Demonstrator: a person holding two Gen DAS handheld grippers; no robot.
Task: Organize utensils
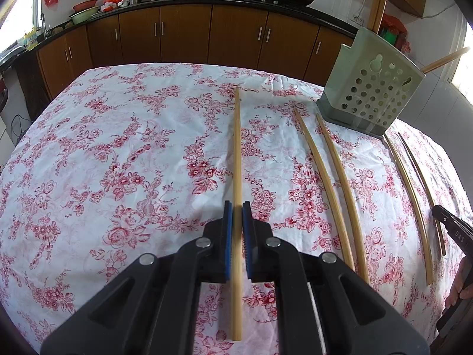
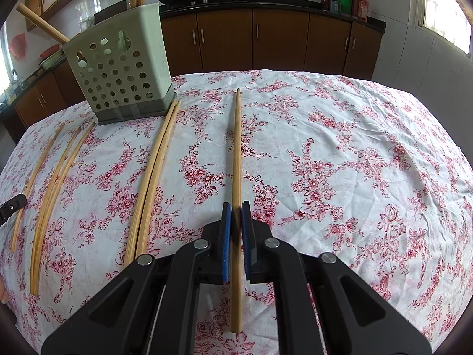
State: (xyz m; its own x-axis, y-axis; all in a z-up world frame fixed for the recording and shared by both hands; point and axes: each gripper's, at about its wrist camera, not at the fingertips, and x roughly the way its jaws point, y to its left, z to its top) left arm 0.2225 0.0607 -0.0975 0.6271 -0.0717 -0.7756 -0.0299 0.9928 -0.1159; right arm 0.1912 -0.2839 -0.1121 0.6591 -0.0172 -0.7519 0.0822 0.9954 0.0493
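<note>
My left gripper (image 1: 236, 207) is shut on a long bamboo chopstick (image 1: 236, 148), its blue pads pressing about two thirds of the way down the stick's length. My right gripper (image 2: 236, 207) is shut on another bamboo chopstick (image 2: 236, 148) in the same way. Both sticks point away from me over the floral tablecloth. A pale green perforated utensil holder (image 1: 372, 94) (image 2: 118, 71) stands at the far side of the table between the two hands, with a few sticks leaning out of its top. Whether the held sticks rest on the cloth or hover above it, I cannot tell.
Loose chopsticks lie on the cloth in pairs (image 1: 334, 183) (image 1: 414, 201) (image 2: 153, 171) (image 2: 56, 183). The right gripper's black tip (image 1: 440, 213) shows at the left wrist view's right edge, beside a person's hand (image 1: 461, 290). Brown cabinets (image 2: 280, 38) and a counter with woks stand beyond the table.
</note>
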